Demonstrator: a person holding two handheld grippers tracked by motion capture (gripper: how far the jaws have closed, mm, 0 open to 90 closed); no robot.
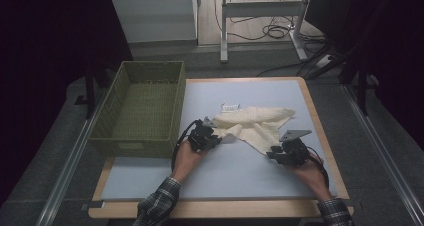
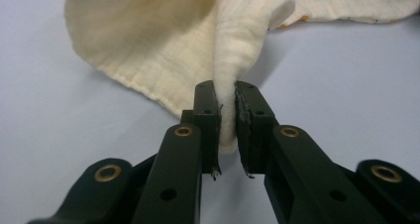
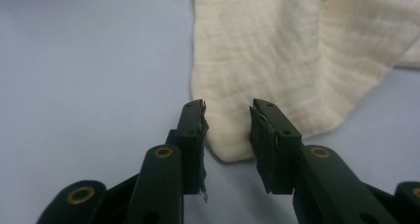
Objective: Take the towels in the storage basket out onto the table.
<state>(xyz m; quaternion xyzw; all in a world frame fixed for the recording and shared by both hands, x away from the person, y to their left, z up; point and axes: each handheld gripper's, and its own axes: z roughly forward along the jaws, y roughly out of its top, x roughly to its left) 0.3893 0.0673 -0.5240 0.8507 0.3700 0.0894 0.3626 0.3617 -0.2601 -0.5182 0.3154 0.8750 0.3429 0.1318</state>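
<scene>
A crumpled cream cloth [image 1: 255, 121] lies in the middle of the pale blue table top [image 1: 225, 168], with a small white tag [image 1: 230, 107] at its far edge. My left gripper [image 1: 213, 128] is at the cloth's left end. In the left gripper view my left gripper [image 2: 227, 120] is shut on an upright fold of the cloth [image 2: 148, 45]. My right gripper [image 1: 273, 154] is at the cloth's near right corner. In the right gripper view my right gripper [image 3: 228, 120] stands open, and the corner of the cloth [image 3: 277, 50] lies between its jaws without being pressed.
A green woven basket [image 1: 131, 145] stands along the table's left side, close to my left hand. A wooden rim [image 1: 320, 131] borders the table. Beyond the far edge are desk legs [image 1: 224, 31] and cables on the floor [image 1: 272, 32].
</scene>
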